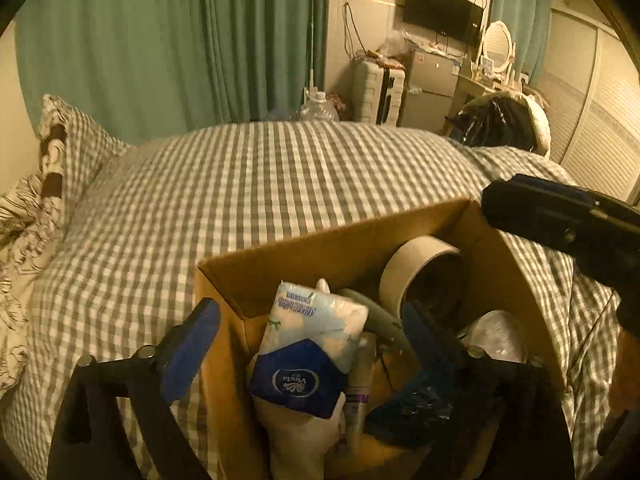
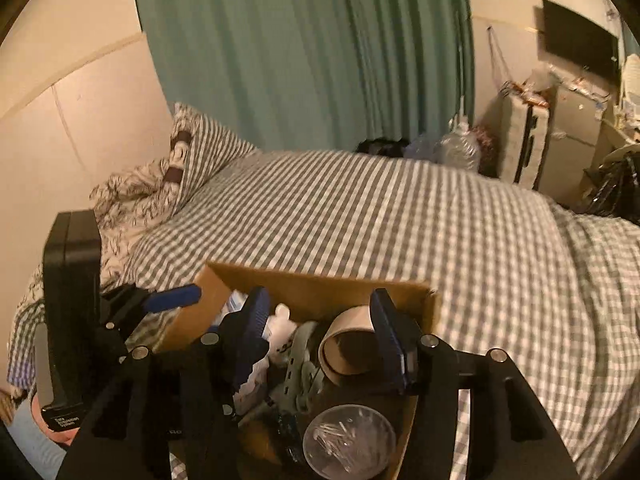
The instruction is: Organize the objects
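Observation:
An open cardboard box (image 1: 320, 256) sits on the checked bed; it also shows in the right wrist view (image 2: 320, 292). Inside lie a Vinda tissue pack (image 1: 312, 344), a roll of tape (image 1: 416, 268), a grey-green strap (image 2: 302, 364), a slim tube (image 1: 360, 376) and a round clear container of pins (image 2: 348, 440). My left gripper (image 1: 308, 348) is open, one finger outside the box's left wall, the other inside, the tissue pack between them untouched. My right gripper (image 2: 324, 336) is open above the box, the tape roll (image 2: 352, 344) between its fingers.
The checked bedspread (image 1: 280, 184) spreads all around the box. Pillows (image 1: 52, 160) lie at the far left. Green curtains (image 1: 160, 40), a suitcase (image 1: 378, 92), a small fridge (image 1: 432, 88) and a black bag (image 1: 496, 124) stand beyond the bed.

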